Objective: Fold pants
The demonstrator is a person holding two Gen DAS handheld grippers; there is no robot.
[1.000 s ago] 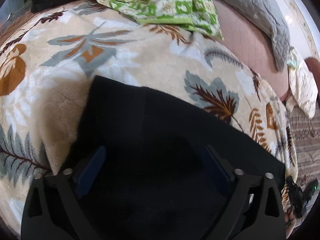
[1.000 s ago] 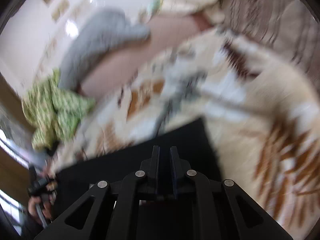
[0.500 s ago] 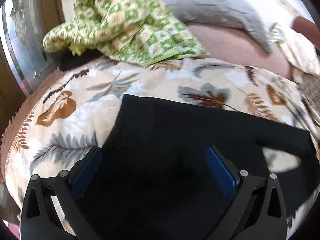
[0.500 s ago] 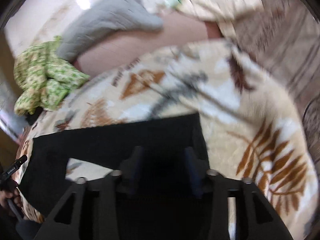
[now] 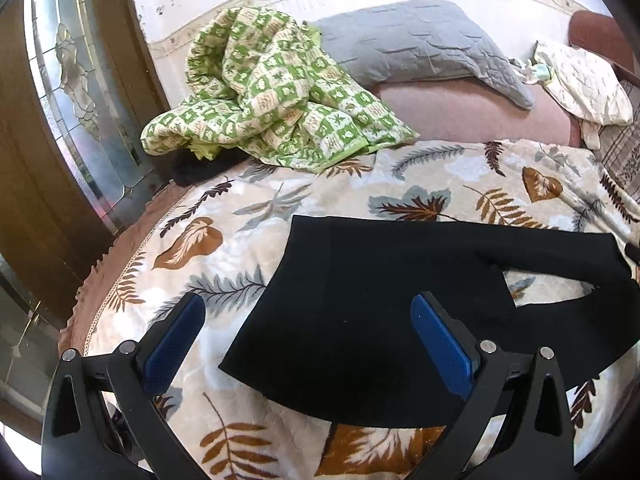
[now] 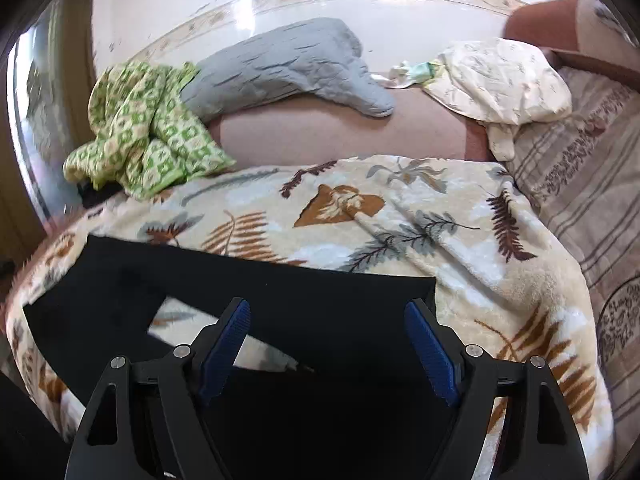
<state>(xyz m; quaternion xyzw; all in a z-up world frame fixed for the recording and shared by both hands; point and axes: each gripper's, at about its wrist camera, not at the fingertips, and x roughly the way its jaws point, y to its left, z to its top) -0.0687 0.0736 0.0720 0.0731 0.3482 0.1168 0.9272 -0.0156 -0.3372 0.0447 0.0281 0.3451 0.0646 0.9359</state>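
Black pants (image 5: pixel 360 300) lie flat on a leaf-patterned blanket (image 5: pixel 240 216). The waist end is nearer my left gripper and the two legs run to the right with a gap between them. My left gripper (image 5: pixel 308 312) is open and empty, held above the waist end. In the right wrist view the pants (image 6: pixel 300 300) spread below my right gripper (image 6: pixel 326 316), which is open and empty above the leg ends. The blanket (image 6: pixel 460 264) shows through the gap between the legs.
A green checked quilt (image 5: pixel 272 92), a grey pillow (image 5: pixel 416 40) and a cream pillow (image 5: pixel 584 80) lie at the back by the wall. A wooden glazed door (image 5: pixel 72 92) stands at the left. A striped sheet (image 6: pixel 592 184) lies to the right.
My right gripper has opened and let go of the pants. Both grippers have pulled back and risen, and the pants now lie flat on the blanket.
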